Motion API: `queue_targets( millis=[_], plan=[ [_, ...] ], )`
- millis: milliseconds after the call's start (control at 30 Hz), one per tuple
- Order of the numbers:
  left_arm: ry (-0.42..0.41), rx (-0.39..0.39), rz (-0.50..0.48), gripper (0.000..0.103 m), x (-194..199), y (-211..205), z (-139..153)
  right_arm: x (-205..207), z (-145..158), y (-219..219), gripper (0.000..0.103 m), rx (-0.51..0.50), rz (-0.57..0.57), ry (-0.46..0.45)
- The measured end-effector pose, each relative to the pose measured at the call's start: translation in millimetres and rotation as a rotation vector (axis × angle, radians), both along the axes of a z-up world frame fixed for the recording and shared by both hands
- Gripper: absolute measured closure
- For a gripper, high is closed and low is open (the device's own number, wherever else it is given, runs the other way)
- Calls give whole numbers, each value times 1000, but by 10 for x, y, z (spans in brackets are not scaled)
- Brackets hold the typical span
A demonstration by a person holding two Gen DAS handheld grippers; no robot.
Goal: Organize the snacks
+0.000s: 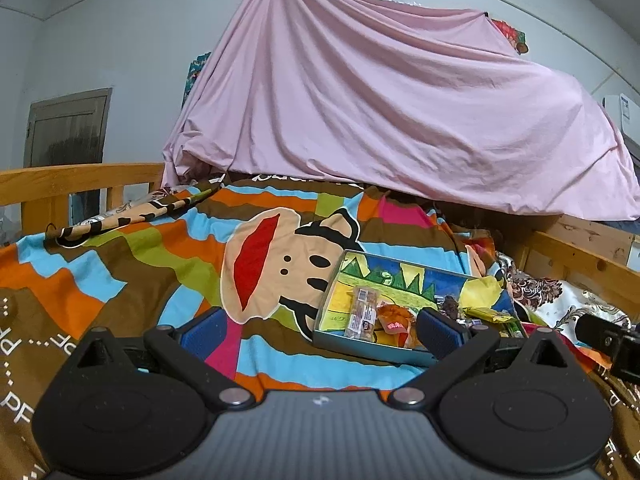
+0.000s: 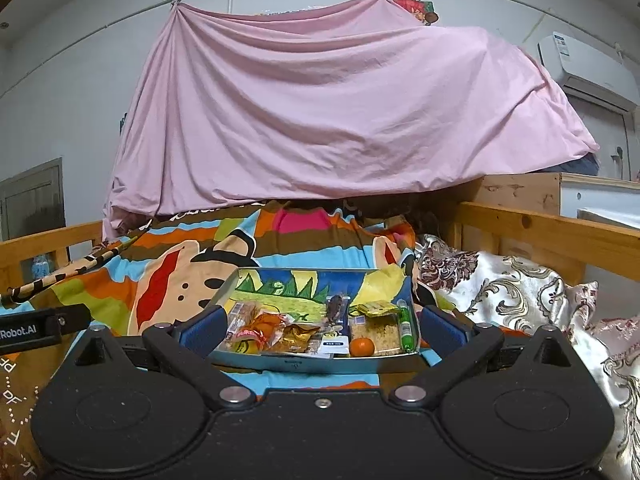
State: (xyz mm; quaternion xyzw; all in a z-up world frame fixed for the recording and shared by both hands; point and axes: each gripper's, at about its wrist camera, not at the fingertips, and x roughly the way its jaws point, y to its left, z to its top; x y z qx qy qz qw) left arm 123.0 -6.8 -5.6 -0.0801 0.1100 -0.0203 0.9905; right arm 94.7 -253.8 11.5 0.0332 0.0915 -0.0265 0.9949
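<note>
A shallow box (image 2: 296,363) with a painted inside sits on the bright cartoon bedspread (image 1: 160,248). Several snacks lie in it: an orange packet (image 2: 266,330), a small orange fruit (image 2: 362,347), a green tube (image 2: 405,326), a yellow packet (image 2: 376,308) and a clear pack of crumbly bars (image 2: 380,332). My right gripper (image 2: 320,326) stands open just in front of the box, its blue pads (image 2: 440,326) wide apart around its near edge. My left gripper (image 1: 320,328) is open to the left of the box (image 1: 360,350), holding nothing.
A pink sheet (image 2: 320,112) hangs over the far end of the bed. Wooden rails (image 2: 540,220) run along both sides. A patterned satin pillow (image 2: 500,288) lies right of the box. A striped cloth (image 1: 132,212) lies at the far left.
</note>
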Motion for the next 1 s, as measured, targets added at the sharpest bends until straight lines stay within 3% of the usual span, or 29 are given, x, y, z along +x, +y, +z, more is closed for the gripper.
queue_targets(
  millis=[500,733,1000],
  plan=[
    [-22,6,-53,0,-149,128,-106,-246,-159,96,1,5,-9,13],
    [-84,68,-95,0,-94,110,-228,-192,-297,209,1,-30,-23,54],
    [-76,82,-159,0,-17,91,-264,-81,-385,224,1,-12,-24,101]
  ],
)
